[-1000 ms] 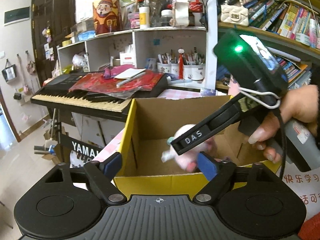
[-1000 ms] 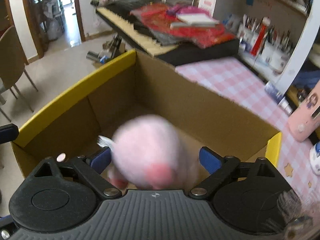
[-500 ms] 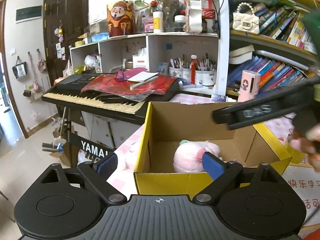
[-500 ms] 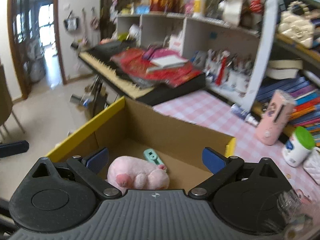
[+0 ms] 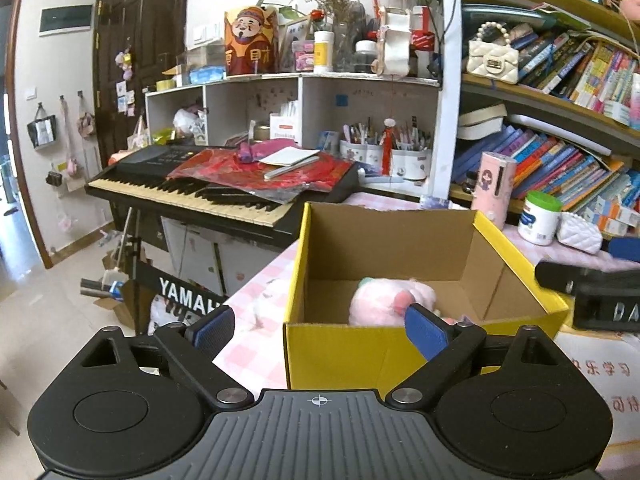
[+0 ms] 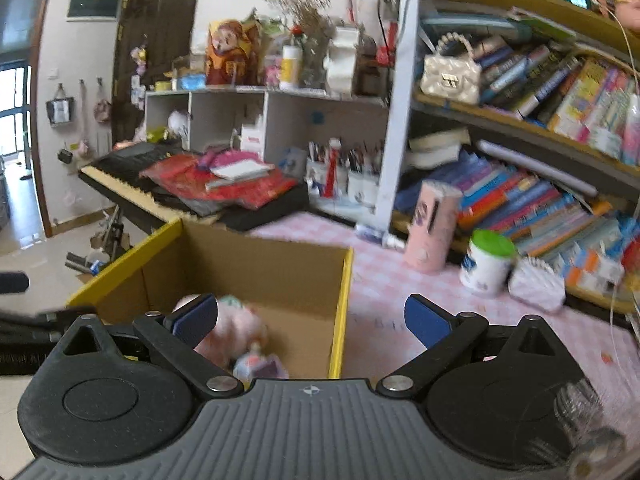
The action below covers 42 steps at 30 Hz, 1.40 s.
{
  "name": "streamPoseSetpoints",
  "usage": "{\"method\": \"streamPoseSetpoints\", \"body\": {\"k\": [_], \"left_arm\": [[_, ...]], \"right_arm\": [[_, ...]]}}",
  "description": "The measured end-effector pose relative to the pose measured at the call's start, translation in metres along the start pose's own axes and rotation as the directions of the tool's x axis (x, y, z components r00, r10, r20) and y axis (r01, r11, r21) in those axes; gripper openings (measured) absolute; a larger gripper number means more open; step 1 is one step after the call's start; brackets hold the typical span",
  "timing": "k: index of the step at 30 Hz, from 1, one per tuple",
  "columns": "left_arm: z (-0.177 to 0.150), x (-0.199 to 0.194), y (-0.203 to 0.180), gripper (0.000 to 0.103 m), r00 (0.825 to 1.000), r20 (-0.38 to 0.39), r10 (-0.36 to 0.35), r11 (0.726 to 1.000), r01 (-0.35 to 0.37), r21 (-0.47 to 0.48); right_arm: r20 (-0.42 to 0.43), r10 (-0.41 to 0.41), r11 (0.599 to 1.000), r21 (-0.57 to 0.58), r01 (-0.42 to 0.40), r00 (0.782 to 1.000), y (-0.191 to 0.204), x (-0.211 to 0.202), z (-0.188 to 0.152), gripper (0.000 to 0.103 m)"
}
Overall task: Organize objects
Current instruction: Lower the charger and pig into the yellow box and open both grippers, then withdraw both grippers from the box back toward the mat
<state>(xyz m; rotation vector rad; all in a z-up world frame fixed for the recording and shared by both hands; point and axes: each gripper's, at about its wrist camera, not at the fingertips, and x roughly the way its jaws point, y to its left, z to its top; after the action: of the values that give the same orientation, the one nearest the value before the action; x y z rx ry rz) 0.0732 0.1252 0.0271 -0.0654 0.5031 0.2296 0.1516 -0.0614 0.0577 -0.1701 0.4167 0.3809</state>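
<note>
Landmark: I take the cardboard box (image 5: 384,280) on the pink checked table (image 6: 400,280) as my reference.
Stowed: the pink plush (image 5: 390,300) lies on the box floor.
Still out: pink cylinder (image 6: 434,228), green-lidded jar (image 6: 486,264) and white quilted pouch (image 6: 538,282) stand beyond the box's right wall, in a row before the bookshelf.
Right gripper (image 6: 310,320): spread wide, empty, level over that right wall; I judge it the nearer one, targets ahead and rightward.
Left gripper (image 5: 318,330): also spread, empty, before the box's front wall.
Cylinder axis: upright.
</note>
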Motion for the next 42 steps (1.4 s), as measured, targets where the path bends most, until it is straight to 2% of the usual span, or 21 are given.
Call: {"method": "streamPoseSetpoints", "body": {"k": [12,22,35,42], "left_arm": [[-0.037,-0.032,0.017,0.094,0.995,-0.082,-0.065,0.998,0.066,0.017],[-0.068,-0.052,0.022,0.094,0.979,-0.163,-0.122,0.991,0.131,0.042],[-0.083,-0.06,0.006,0.094,0.954,-0.216,-0.207,0.969,0.231,0.091],[-0.083,-0.054,-0.022,0.094,0.931,-0.24,-0.276,0.938,0.316,0.144]], "right_arm": [[-0.121,-0.036,0.999,-0.007,0.035,0.992,0.035,-0.043,-0.044,0.101],[-0.193,-0.096,0.995,-0.006,0.096,0.977,0.056,-0.079,-0.079,0.101],[-0.261,-0.176,0.98,0.042,0.193,0.949,0.05,-0.109,-0.105,0.101],[-0.297,-0.23,0.963,0.071,0.262,0.927,0.032,-0.117,-0.115,0.101]]}}
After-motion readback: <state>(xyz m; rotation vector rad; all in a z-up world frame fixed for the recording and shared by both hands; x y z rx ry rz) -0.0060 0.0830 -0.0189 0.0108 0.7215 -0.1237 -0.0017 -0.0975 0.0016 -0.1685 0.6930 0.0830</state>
